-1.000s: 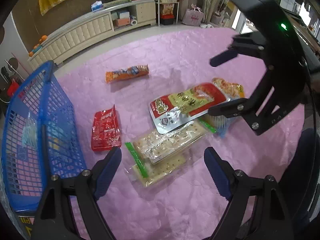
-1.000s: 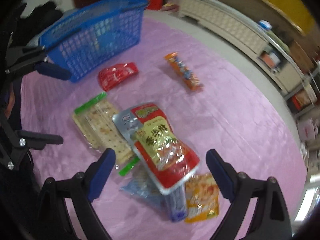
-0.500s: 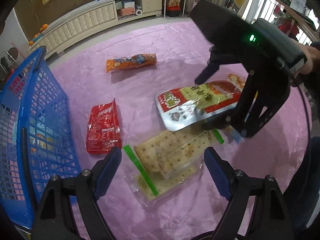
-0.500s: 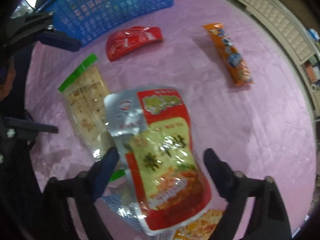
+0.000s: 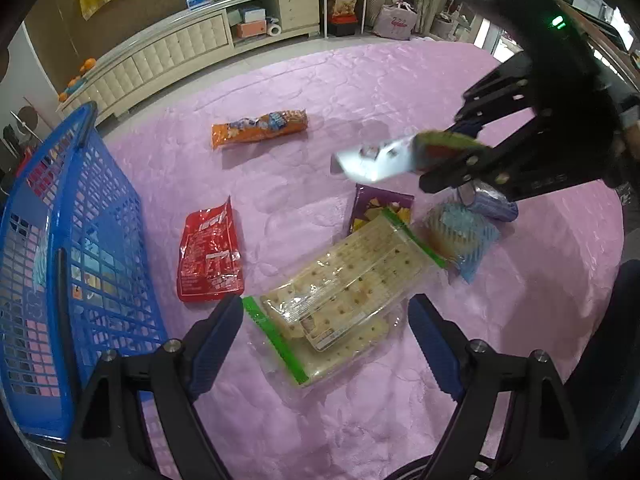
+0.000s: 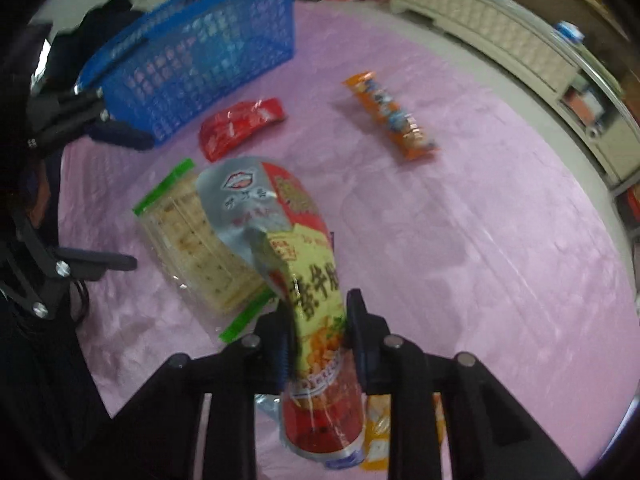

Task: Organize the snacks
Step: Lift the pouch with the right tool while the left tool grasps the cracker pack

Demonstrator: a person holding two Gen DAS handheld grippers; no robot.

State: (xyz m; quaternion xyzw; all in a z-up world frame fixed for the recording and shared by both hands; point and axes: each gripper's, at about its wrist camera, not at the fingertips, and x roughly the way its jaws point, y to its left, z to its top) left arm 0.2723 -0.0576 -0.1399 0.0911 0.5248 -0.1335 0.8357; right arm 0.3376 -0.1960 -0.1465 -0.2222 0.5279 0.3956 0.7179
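Note:
My right gripper point(image 6: 318, 320) is shut on a red, green and silver snack pouch point(image 6: 280, 224) and holds it lifted above the pink cloth; it also shows in the left wrist view point(image 5: 384, 158). My left gripper point(image 5: 326, 344) is open and empty, just in front of two cracker packs point(image 5: 344, 288) with green strips. A red packet point(image 5: 210, 250) lies left of them. An orange packet point(image 5: 260, 128) lies farther back. A blue basket point(image 5: 52, 240) stands at the left, also seen in the right wrist view point(image 6: 200, 56).
A purple packet point(image 5: 378, 206) and a light blue packet point(image 5: 464, 236) lie beside the crackers. A yellow-orange packet point(image 6: 380, 436) lies under my right gripper. A cream cabinet point(image 5: 180, 48) runs along the far wall beyond the pink cloth point(image 5: 360, 400).
My right gripper has closed on the red and green pouch and lifted it off the pile, uncovering the purple and light blue packets. My left gripper stays open.

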